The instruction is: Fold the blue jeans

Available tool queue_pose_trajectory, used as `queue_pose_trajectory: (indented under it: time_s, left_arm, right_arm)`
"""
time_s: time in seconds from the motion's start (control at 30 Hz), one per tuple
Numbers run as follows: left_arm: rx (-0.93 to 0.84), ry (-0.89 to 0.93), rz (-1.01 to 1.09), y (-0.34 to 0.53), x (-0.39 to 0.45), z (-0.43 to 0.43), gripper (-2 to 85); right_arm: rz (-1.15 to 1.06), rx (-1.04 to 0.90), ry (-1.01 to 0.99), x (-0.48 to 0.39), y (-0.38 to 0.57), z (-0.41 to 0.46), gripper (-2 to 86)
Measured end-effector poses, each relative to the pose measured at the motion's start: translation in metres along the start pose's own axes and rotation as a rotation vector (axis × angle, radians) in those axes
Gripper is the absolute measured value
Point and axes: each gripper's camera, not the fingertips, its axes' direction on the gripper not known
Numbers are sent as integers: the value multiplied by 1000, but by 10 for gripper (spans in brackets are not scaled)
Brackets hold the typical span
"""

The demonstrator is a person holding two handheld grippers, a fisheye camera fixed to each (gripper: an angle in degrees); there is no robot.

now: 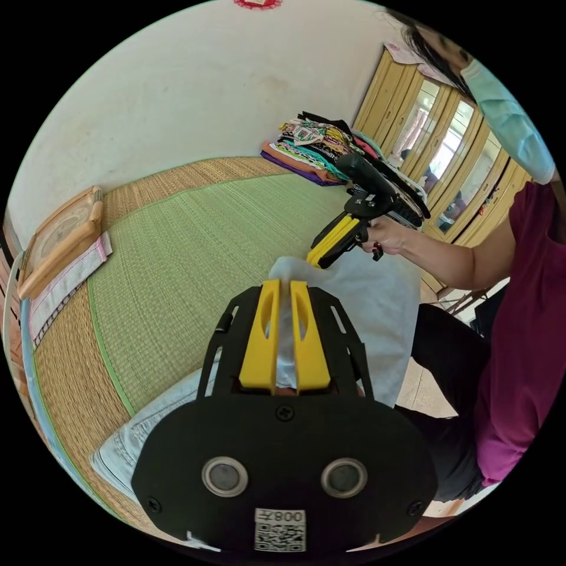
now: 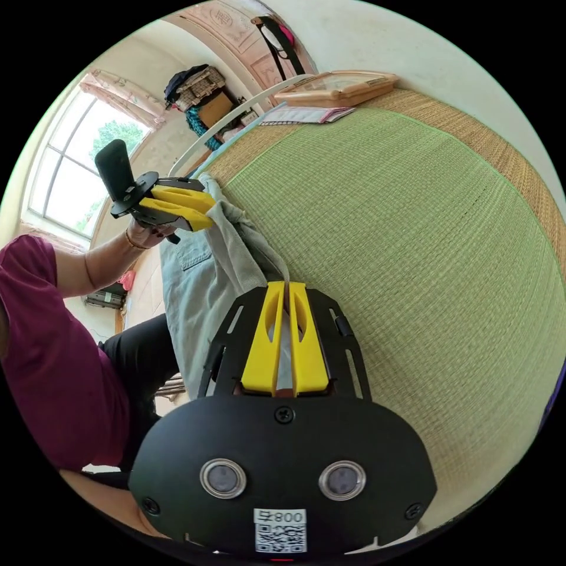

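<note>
A broad green woven mat (image 2: pixel 401 236) with a straw-coloured border covers the bed, and most of it lies bare beyond the work. The blue jeans (image 2: pixel 194 289), pale and washed out, sit at the near edge of that mat: one part rests flat on the weave close to the person's legs, while another part is lifted off it and stretched between the two tools. At the far end of the mat, a stack of folded clothes (image 1: pixel 312 147) lies well apart from the jeans, and a framed board (image 2: pixel 336 85) rests against the wall. The left claw (image 1: pixel 284 292) has its yellow jaws closed together on a raised fold of the denim, and the right claw (image 2: pixel 285 293) is likewise clamped on the cloth, which runs up into its jaws. The step in hand looks like carrying a gripped edge over to lay one half on the other. The next move likely calls for both claws travelling together, keeping the cloth taut, and lowering the edge squarely before either lets go.
</note>
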Motion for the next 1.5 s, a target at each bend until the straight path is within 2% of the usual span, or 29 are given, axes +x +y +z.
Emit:
queue_pose_trajectory:
  time_s: [0.07,0.2,0.33,0.47,0.63,0.7,0.77,0.83,1.03,1.13,1.2,1.3,1.33,1.43,1.5]
  left_arm:
    - [-6,7,-74,0,-15,9,12]
    - [-29,5,-81,3,-11,17,5]
    - [-211,-89,-107,18,-8,50,2]
    - [-131,-73,-176,16,-6,47,1]
    - [-34,29,-84,-11,31,59,1]
    - [-72,25,-32,-23,47,79,1]
    - [-159,-55,-40,-31,55,112,0]
    - [-239,-96,-59,-30,52,139,0]
    - [-225,-53,-113,-47,68,148,1]
    - [-154,-9,-77,-64,94,151,1]
    - [-174,9,-53,-76,109,169,1]
    - [-310,-75,-15,-87,125,217,1]
    - [-263,-71,-32,-89,127,220,1]
    - [-279,-47,-86,-100,136,229,0]
    - [-256,-38,-78,-105,147,235,0]
  right_arm:
    - [31,-11,-12,7,-7,10,15]
    - [100,14,-67,18,-12,18,8]
    - [159,63,-64,22,-9,11,4]
    - [240,125,82,10,8,-13,1]
    - [263,191,155,-42,55,-24,1]
    - [307,167,234,-65,75,-3,0]
    - [345,112,300,-72,83,23,0]
    - [350,153,328,-80,92,39,-1]
    - [405,170,276,-92,93,58,1]
    - [435,205,372,-108,97,59,1]
    - [479,195,410,-111,103,70,1]
    - [506,236,354,-108,112,82,1]
    - [520,235,333,-106,112,82,1]
    - [553,259,445,-118,121,80,1]
    - [579,222,438,-115,132,97,1]
